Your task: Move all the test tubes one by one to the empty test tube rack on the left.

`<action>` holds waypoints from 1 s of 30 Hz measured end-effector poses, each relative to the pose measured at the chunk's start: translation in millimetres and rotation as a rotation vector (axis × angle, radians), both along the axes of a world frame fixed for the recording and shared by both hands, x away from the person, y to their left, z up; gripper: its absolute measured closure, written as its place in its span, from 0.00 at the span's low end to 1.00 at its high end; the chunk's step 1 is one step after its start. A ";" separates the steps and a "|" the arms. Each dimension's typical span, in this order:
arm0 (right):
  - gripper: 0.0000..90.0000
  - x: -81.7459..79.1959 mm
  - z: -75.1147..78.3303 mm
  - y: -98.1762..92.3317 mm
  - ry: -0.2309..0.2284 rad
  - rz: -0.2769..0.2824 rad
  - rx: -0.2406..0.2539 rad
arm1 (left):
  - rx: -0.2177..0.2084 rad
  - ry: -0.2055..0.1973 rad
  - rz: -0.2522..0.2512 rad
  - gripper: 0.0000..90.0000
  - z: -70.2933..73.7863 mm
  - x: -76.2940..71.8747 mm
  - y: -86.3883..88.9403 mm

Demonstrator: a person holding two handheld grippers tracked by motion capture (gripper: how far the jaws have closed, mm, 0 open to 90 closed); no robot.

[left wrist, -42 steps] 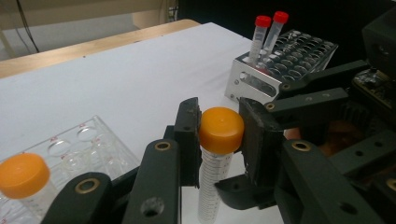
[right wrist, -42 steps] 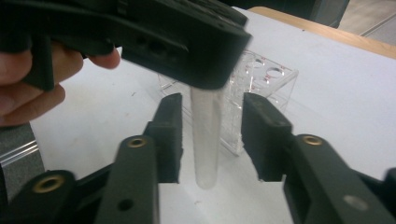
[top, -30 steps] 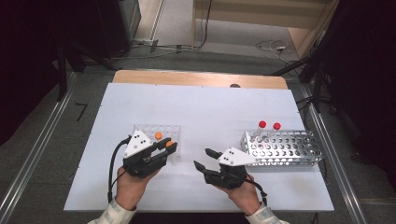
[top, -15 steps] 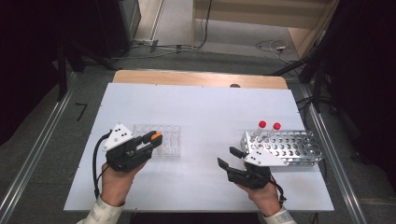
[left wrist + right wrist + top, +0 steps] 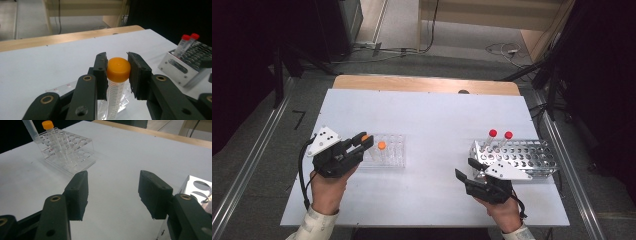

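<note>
Orange-capped tube (image 5: 365,138) is sitting between the jaws of your left gripper (image 5: 362,141) in the high view, held just at the left edge of the clear rack (image 5: 393,156). A second orange-capped one (image 5: 382,145) is standing in that rack. Your right gripper (image 5: 466,169) is resting near the metal rack (image 5: 546,159), jaws apart, carrying nothing. Two red-capped tubes (image 5: 493,133) are standing at the back of the metal rack. The white table (image 5: 432,120) is otherwise bare.

In the left gripper view, your left gripper (image 5: 117,72) is clamping the tube (image 5: 118,70) by its cap, the body hanging down upright. Both red-capped tubes (image 5: 185,38) are leaning together in the metal rack (image 5: 175,67).

In the right gripper view, your right gripper (image 5: 113,192) is standing open over bare table, with the clear rack (image 5: 75,152) beyond it holding one orange-capped tube (image 5: 48,125).

By my judgement you are partway through: one tube is in hand and away from any slot, so seating it is what remains. The count is four tubes and two racks.
</note>
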State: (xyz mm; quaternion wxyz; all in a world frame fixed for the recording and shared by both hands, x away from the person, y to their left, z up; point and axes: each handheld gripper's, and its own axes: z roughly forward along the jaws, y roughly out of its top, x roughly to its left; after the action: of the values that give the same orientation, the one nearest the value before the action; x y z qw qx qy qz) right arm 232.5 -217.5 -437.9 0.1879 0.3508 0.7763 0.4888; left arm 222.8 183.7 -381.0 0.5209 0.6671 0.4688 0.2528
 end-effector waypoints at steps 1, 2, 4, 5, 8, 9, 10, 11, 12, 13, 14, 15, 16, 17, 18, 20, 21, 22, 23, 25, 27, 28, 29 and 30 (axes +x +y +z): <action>0.44 0.3 -0.4 -0.1 0.000 -0.001 -0.003 | 0.017 -0.004 0.014 0.78 -0.8 1.7 0.4; 0.44 0.4 -0.8 0.0 0.000 -0.004 -0.005 | 0.024 -0.003 0.025 0.78 -2.1 3.8 1.1; 0.44 0.6 -1.5 0.4 -0.001 -0.005 -0.011 | 0.022 0.007 0.031 0.78 -4.8 8.3 2.8; 0.44 0.6 -1.8 0.3 -0.004 -0.003 -0.013 | 0.021 0.005 0.034 0.78 -5.8 10.4 2.9; 0.44 1.6 -1.5 -0.7 -0.001 -0.008 -0.009 | 0.021 -0.002 0.045 0.78 -7.4 15.3 2.5; 0.44 1.9 -1.5 -1.2 0.000 -0.012 -0.007 | 0.022 -0.006 0.049 0.78 -8.2 16.8 2.1; 0.44 2.1 -1.5 -1.7 -0.001 -0.014 -0.006 | 0.021 -0.007 0.053 0.78 -8.8 18.4 2.3; 0.44 2.4 -1.6 -2.3 -0.001 -0.016 -0.006 | 0.018 -0.006 0.052 0.78 -9.6 20.1 2.4; 0.44 2.9 -2.0 -2.7 -0.002 -0.015 -0.008 | 0.022 -0.004 0.052 0.78 -10.4 21.6 2.3; 0.44 3.1 -2.3 -2.9 0.002 -0.018 -0.007 | 0.024 -0.002 0.055 0.78 -11.3 22.6 1.7; 0.44 3.3 -2.6 -3.0 0.003 -0.019 -0.005 | 0.026 -0.004 0.054 0.78 -12.2 23.4 1.0; 0.44 3.4 -2.9 -3.0 0.001 -0.018 -0.006 | 0.031 -0.005 0.054 0.78 -13.2 23.6 0.1; 0.44 3.1 -3.0 -2.7 0.003 -0.018 -0.008 | 0.036 -0.008 0.056 0.78 -14.4 23.8 -1.3; 0.44 3.0 -3.2 -2.4 0.001 -0.016 -0.011 | 0.043 -0.011 0.053 0.78 -15.9 23.9 -2.5; 0.44 2.8 -3.2 -2.0 0.000 -0.016 -0.011 | 0.049 -0.010 0.050 0.78 -17.6 23.4 -3.9; 0.44 2.7 -3.2 -1.8 -0.002 -0.017 -0.013 | 0.064 -0.021 0.056 0.78 -22.5 21.5 -7.2; 0.44 2.9 -3.2 -1.7 -0.003 -0.016 -0.013 | 0.073 -0.037 0.064 0.78 -25.6 20.2 -9.0; 0.44 3.0 -3.3 -1.7 -0.002 -0.016 -0.013 | 0.087 -0.037 0.069 0.78 -28.5 19.2 -10.4; 0.44 3.2 -3.6 -1.7 -0.002 -0.017 -0.014 | 0.089 -0.035 0.070 0.78 -31.8 18.7 -11.3; 0.44 3.4 -4.3 -1.5 0.003 -0.019 -0.013 | 0.095 -0.023 0.068 0.78 -37.3 17.7 -12.1; 0.44 2.9 -4.4 -1.2 0.001 -0.019 -0.017 | 0.097 -0.017 0.071 0.78 -41.2 17.0 -13.4; 0.44 2.5 -4.3 -1.1 0.000 -0.019 -0.015 | 0.100 -0.015 0.069 0.78 -42.2 16.8 -14.0; 0.44 2.3 -4.1 -1.0 -0.001 -0.018 -0.017 | 0.103 -0.013 0.069 0.78 -42.8 16.7 -14.2; 0.44 2.3 -4.0 -1.0 -0.004 -0.017 -0.018 | 0.104 -0.013 0.068 0.78 -43.2 16.6 -14.2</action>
State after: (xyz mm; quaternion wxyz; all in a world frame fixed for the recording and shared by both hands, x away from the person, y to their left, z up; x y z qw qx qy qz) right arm 234.7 -218.6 -441.9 0.1968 0.3547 0.7773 0.4809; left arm 239.4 169.5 -424.2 0.4795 0.6752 0.4741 0.2990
